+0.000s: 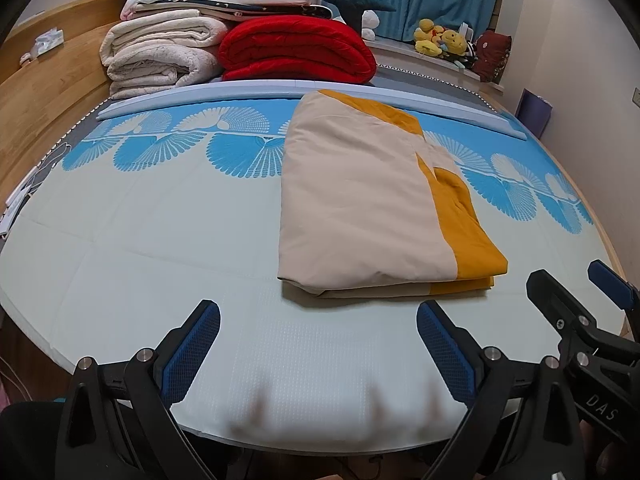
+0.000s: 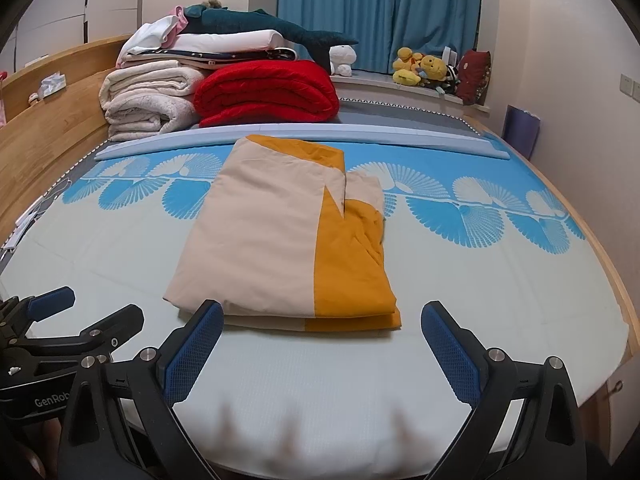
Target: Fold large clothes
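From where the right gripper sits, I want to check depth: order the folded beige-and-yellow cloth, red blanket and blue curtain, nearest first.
1. Folded beige-and-yellow cloth, just ahead of the right gripper.
2. Red blanket, left, past the cloth.
3. Blue curtain, back wall.

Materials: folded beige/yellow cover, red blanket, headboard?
Cover: thin woven fabric, matte, likely cotton; sharp creases, flat layers. Red blanket: thick quilted or plush textile; puffy rolled folds. Headboard: wood or wood veneer, satin; visible grain.

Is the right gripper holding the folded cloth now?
No. The right gripper is open and empty, short of the folded beige and yellow cloth.
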Demonstrator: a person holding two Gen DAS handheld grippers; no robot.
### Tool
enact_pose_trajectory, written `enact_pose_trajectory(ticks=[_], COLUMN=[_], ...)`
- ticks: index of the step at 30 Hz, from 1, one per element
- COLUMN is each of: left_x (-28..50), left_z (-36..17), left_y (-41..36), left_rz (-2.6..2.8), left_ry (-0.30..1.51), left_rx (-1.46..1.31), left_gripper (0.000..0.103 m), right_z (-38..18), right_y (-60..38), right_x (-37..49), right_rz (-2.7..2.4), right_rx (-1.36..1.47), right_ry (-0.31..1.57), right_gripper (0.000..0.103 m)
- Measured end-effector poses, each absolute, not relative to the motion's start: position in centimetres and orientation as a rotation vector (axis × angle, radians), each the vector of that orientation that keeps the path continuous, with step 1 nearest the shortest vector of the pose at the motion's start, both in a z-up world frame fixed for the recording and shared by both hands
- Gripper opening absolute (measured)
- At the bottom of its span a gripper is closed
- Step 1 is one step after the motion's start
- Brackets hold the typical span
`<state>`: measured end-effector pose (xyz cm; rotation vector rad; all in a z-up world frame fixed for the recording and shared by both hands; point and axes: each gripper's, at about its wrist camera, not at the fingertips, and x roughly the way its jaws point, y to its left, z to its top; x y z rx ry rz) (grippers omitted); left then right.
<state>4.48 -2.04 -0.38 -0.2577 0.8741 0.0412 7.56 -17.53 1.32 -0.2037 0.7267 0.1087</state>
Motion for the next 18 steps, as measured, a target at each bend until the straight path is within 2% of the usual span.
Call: enact_pose_trajectory(ticks=[18], left_x=[4.54], left_z=[-0.41], left_y=[-2.06], left_rz=[0.038], left_ry=[0.878], left_rx=[-0.258], left_gripper=[0.098], right_z=[1.31], right_y=[-17.71], right_x=[7.60], right_rz=[0.110], right_rx=[-0.204], right_ry=[0.729], right_gripper=[0.099])
